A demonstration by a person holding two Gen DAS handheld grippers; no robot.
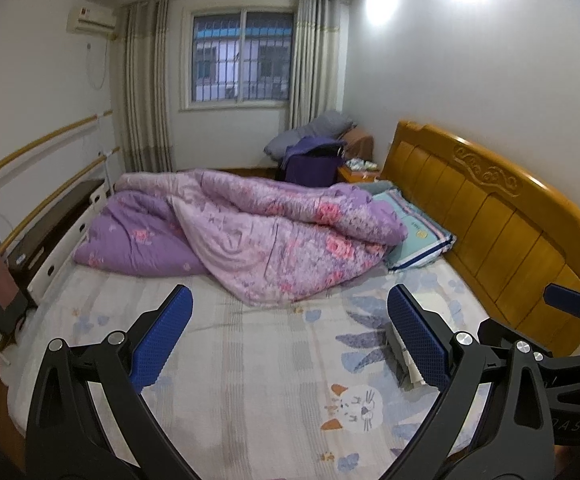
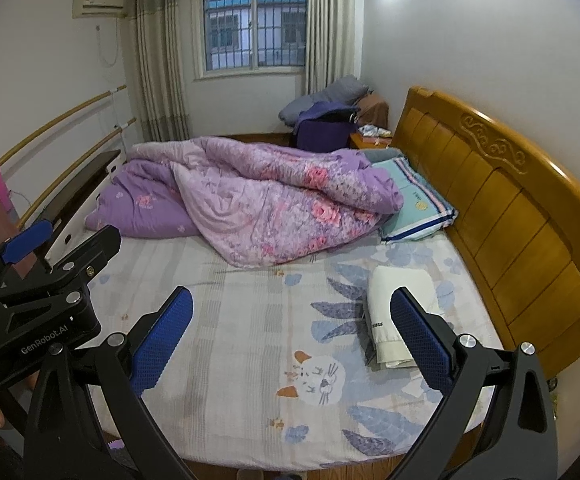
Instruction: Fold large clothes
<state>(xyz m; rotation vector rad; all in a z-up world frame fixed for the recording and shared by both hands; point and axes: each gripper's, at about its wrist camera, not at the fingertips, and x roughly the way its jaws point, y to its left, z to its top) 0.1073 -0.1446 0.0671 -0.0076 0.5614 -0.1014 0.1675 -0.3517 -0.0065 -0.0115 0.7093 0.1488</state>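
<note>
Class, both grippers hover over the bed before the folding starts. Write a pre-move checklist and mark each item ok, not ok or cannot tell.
1. Left gripper open and empty: ok.
2. Right gripper open and empty: ok.
3. Folded cream garment in view on the bed sheet near the wooden headboard: ok.
4. Garment already gripped: not ok, neither gripper touches it.
5. Bare sheet in front of the grippers for spreading: ok; the purple floral quilt lies bunched at the far side.
6. Garment type and size: cannot tell.
</note>
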